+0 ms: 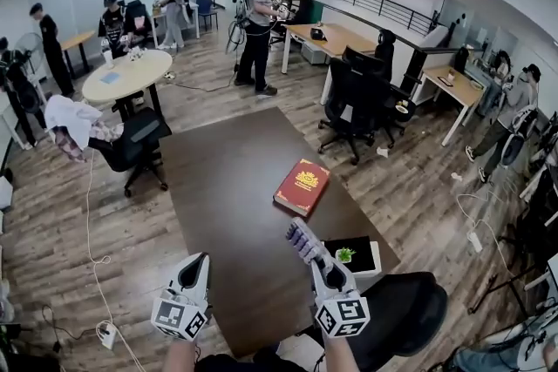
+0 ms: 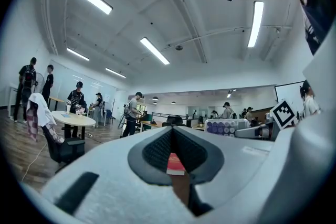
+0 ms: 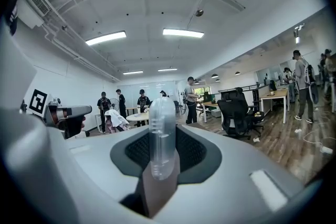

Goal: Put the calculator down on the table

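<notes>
The calculator (image 1: 305, 241) is clamped edge-on between the fingers of the right gripper (image 1: 316, 261), over the table (image 1: 227, 187). The fingers of the left gripper (image 1: 195, 264) are closed together, with nothing held.

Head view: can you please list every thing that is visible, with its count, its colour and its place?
table: 1, dark brown, centre
book: 1, red, lying on the table's right part
flat box: 1, black on white, a small green thing on top, table's near right corner
office chairs: at least three, black, around the table
round table: 1, beige, far left
desks: at least two, light wood, far right
people: several, background
calculator: 1, pale with purple keys, above the table
left gripper: 1, white, jaws together, empty
right gripper: 1, white, shut on the calculator
</notes>
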